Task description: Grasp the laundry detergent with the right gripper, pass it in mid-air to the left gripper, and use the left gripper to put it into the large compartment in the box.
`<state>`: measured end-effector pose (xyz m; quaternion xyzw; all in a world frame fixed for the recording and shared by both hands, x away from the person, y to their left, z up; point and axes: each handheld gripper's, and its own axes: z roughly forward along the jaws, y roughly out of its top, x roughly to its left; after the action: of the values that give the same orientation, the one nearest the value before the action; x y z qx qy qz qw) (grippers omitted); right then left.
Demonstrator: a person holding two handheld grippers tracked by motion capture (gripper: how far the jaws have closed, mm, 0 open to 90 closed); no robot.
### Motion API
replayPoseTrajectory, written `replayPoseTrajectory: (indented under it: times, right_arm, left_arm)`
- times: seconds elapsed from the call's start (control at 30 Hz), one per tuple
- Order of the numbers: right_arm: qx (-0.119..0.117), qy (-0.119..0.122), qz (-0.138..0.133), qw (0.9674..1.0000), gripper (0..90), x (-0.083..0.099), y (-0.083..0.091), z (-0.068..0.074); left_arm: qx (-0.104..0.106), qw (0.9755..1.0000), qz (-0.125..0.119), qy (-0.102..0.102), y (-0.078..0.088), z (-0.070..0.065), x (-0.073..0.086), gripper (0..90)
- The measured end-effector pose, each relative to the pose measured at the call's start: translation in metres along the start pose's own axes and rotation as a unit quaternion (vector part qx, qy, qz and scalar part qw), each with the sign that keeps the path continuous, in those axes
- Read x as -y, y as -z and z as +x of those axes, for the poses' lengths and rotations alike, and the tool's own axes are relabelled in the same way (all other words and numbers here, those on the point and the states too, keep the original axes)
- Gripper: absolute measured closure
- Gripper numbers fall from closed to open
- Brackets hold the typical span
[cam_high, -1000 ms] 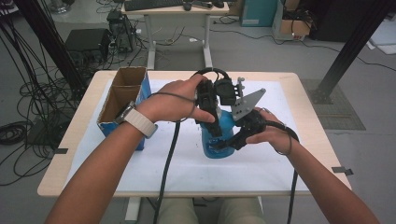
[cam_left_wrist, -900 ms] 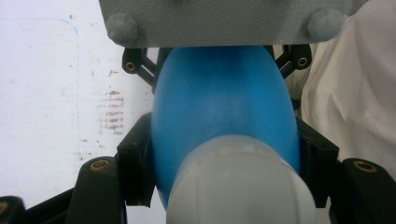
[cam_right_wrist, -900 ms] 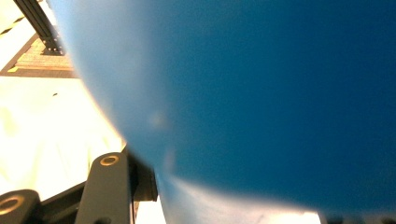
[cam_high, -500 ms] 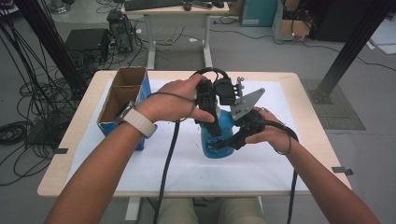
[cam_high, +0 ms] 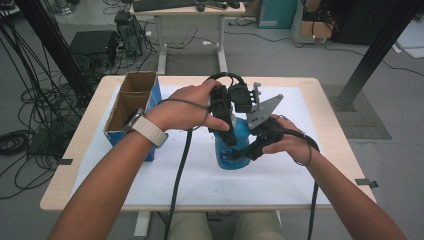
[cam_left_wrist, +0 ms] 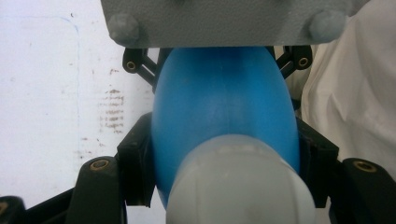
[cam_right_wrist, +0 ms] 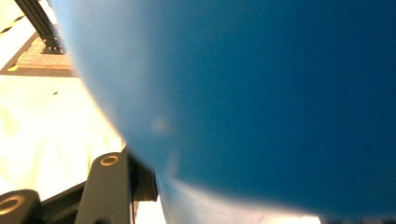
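Note:
A blue bottle [cam_high: 234, 150] with a pale cap stands at the middle of the white mat. My left gripper [cam_high: 226, 136] comes down from above and is shut on its upper part. In the left gripper view the black pads [cam_left_wrist: 136, 172] press both sides of the blue bottle [cam_left_wrist: 224, 102], and the whitish cap [cam_left_wrist: 240, 186] sits nearest the camera. My right gripper [cam_high: 246, 150] reaches in from the right, shut on the bottle's body; its grey plate [cam_high: 261, 111] sticks up. In the right gripper view the bottle [cam_right_wrist: 261, 93] is a close blue blur, with one black finger [cam_right_wrist: 109, 186] against it.
An open cardboard box [cam_high: 131, 106] with blue sides stands at the table's left. The white mat [cam_high: 300, 175] covers most of the wooden table [cam_high: 345, 150]. Black cables trail from both grippers toward the front edge. Beyond the table's far edge are a desk and floor cables.

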<state>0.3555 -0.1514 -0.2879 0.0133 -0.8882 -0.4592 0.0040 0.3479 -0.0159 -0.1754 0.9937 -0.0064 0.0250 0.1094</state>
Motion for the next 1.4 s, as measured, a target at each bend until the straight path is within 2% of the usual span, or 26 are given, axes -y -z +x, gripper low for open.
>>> replayPoseTrajectory:
  times: [1.07, 1.4]
  right_arm:
    - [-0.002, -0.002, -0.006, 1.0000, 42.6, 0.0004, -0.0020, -0.0005]
    - [-0.004, -0.003, 0.000, 1.0000, 42.5, 0.0001, -0.0011, -0.0001]
  left_arm:
    - [0.000, 1.0000, 0.002, 0.004, -0.0001, 0.0002, 0.0011, 37.1]
    - [-0.001, 1.0000, 0.004, 0.004, 0.0001, -0.0003, 0.0003, 37.1]
